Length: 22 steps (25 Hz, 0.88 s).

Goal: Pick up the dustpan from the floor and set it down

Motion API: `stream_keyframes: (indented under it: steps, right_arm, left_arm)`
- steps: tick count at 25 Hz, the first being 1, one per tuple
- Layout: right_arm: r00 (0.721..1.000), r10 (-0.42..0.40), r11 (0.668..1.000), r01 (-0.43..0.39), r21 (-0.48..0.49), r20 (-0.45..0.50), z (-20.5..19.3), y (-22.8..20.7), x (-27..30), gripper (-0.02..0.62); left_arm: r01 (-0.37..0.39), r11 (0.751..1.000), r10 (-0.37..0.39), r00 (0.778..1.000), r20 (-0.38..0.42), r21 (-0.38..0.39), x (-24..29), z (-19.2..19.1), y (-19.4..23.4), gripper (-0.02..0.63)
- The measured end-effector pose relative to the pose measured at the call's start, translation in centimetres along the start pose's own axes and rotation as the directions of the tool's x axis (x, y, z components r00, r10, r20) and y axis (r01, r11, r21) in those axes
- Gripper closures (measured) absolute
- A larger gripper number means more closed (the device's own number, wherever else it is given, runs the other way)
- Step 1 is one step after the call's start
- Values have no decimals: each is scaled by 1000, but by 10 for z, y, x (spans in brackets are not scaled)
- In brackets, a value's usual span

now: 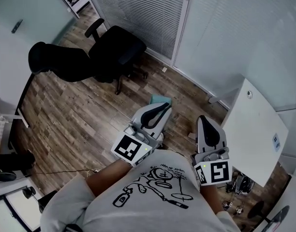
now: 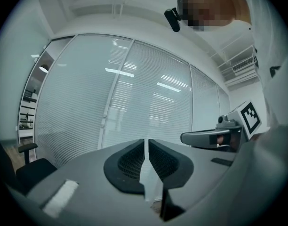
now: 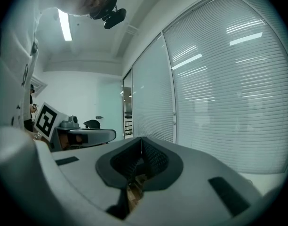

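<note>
Since the left gripper [image 1: 162, 108] and right gripper [image 1: 202, 122] are carried level, jaws together on nothing, they seem in transit. A teal shape [image 1: 160, 99] at centre frame, on the floor [image 1: 80, 115], may be the dustpan.

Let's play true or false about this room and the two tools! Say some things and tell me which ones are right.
1. The left tool is shut with nothing in it. True.
2. The office chair is red. False: it is black.
3. The floor is covered in carpet. False: it is wood planks.
4. The right tool is holding a dustpan. False: it is shut and empty.
5. A white table stands on the person's right side. True.
</note>
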State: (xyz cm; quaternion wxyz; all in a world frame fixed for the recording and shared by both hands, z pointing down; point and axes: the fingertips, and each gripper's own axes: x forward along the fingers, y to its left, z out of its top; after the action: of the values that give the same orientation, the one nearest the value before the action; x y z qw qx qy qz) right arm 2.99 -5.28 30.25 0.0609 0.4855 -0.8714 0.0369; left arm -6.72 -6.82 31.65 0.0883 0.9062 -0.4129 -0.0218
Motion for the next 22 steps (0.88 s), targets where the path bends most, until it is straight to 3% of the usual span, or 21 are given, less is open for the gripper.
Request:
stream_keyframes:
  steps: [11,22]
  right_arm:
    - [999,51,999,-51,1,-7,0,15,31,591]
    - [997,78,997,-78,-17,2,3,-5,16,592]
  left_arm:
    - [-50,999,50,999,1,-8,-7,-2,30,583]
    - [-89,996,89,996,12,-6,6,0,17,583]
